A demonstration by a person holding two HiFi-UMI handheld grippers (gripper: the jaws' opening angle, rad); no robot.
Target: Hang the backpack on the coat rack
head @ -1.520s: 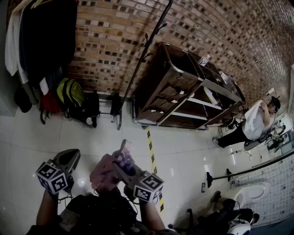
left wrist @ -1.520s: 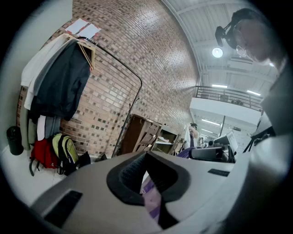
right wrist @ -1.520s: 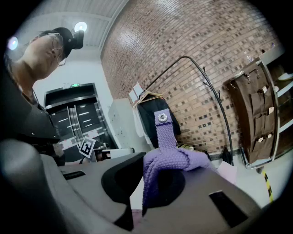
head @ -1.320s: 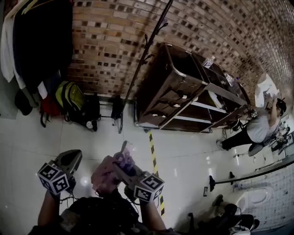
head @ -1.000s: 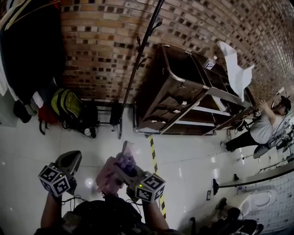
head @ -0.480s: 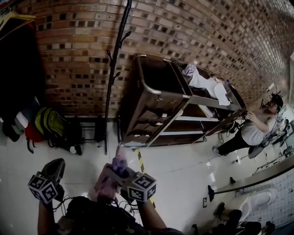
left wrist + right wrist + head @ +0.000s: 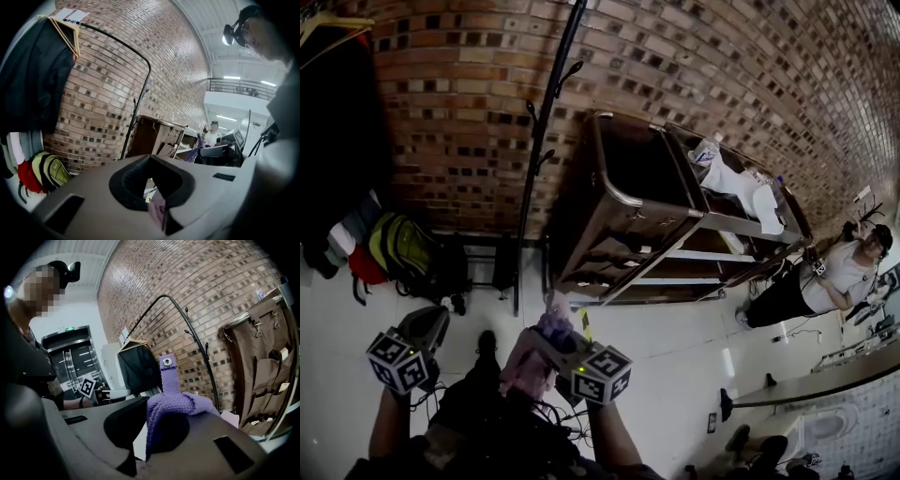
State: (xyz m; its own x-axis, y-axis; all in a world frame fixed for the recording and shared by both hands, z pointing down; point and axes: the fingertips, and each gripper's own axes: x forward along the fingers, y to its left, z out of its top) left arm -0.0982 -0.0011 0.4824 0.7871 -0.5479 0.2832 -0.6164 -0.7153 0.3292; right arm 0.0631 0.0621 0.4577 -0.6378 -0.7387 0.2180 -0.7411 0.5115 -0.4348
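A pink and purple backpack hangs from my right gripper, low in the head view. That gripper is shut on the bag's purple woven strap, which sticks up between the jaws with a metal snap at its tip. My left gripper is to the left of the bag and apart from it, its jaws together with nothing held. The black coat rack pole with small hooks rises against the brick wall, ahead and slightly left. The pole also shows in the left gripper view.
A brown metal cart with white cloth on top stands right of the pole. Green and red bags sit under a dark jacket on a clothes rail at left. A person stands far right. Yellow-black tape marks the floor.
Both grippers and the backpack have come closer to the brick wall and the coat rack. The person at right tossed a white cloth, which now lies on the cart.
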